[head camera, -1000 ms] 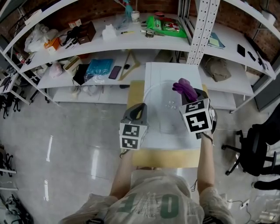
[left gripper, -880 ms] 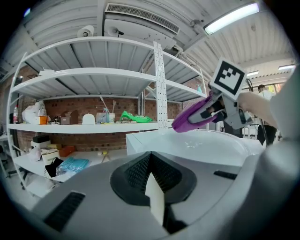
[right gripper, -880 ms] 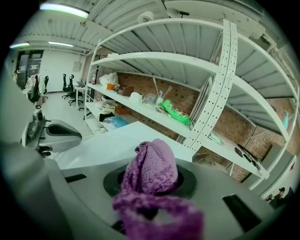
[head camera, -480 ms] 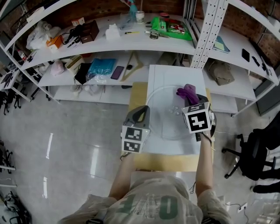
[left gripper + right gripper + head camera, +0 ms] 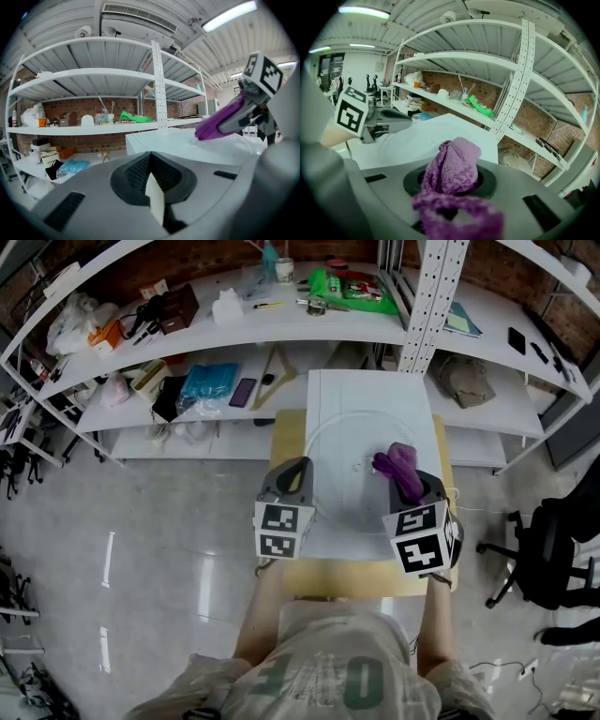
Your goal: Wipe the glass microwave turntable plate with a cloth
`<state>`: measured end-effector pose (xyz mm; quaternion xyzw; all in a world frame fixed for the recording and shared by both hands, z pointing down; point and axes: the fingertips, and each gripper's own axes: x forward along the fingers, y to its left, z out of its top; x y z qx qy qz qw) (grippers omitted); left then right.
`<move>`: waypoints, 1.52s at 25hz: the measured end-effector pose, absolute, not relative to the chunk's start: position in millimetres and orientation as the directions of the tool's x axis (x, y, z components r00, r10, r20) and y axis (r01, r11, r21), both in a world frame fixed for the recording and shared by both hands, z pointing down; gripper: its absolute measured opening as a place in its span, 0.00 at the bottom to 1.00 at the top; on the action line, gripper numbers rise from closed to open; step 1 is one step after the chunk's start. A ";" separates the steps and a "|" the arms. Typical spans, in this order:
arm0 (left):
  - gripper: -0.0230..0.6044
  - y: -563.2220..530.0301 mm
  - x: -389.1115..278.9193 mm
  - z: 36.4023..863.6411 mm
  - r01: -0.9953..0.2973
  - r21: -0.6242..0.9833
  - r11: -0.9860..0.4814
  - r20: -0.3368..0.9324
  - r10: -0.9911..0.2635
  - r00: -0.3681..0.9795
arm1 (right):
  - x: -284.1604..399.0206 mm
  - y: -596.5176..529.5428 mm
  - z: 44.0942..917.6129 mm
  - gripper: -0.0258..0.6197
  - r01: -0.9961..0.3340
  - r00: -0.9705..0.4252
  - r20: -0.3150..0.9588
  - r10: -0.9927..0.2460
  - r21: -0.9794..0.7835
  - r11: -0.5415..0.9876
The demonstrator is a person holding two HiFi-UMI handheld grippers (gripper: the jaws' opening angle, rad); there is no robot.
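Lying flat on the white tabletop (image 5: 370,390), the glass turntable plate (image 5: 356,498) is covering most of its width. Left gripper (image 5: 298,468) is sitting at the plate's left rim, jaws together; any glass pinched, cannot tell. Right gripper (image 5: 412,487) is reaching over the plate's right side, jaws clamping the purple cloth (image 5: 397,465), tip angling down toward the glass.

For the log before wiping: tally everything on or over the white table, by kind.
plate: 1
cloth: 1
claws: 2, the left claw and the right claw
Total: 4
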<state>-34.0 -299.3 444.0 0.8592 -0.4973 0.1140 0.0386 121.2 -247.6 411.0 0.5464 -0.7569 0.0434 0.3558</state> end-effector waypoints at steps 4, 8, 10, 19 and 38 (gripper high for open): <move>0.04 -299.7 -35.9 444.1 -0.863 -0.049 -0.503 0.233 -0.846 0.480 | 111.5 -210.1 416.7 0.12 -0.860 -0.169 0.591 -0.789 0.302 0.411; 0.04 -299.7 -35.6 444.9 -0.864 -0.056 -0.500 0.235 -0.848 0.475 | 105.2 -185.6 415.6 0.12 -0.853 -0.191 0.596 -0.780 0.292 0.433; 0.04 -299.7 -34.9 444.6 -0.864 -0.059 -0.499 0.238 -0.848 0.474 | 104.7 -176.0 414.0 0.12 -0.849 -0.197 0.597 -0.778 0.293 0.440; 0.04 -298.7 -32.9 444.4 -0.868 -0.064 -0.493 0.233 -0.853 0.467 | 109.7 -158.7 411.6 0.12 -0.844 -0.202 0.593 -0.779 0.297 0.446; 0.04 -294.6 -33.3 446.9 -0.867 -0.054 -0.496 0.228 -0.851 0.473 | 149.8 -303.6 392.6 0.12 -0.851 -0.049 0.533 -0.845 0.421 0.315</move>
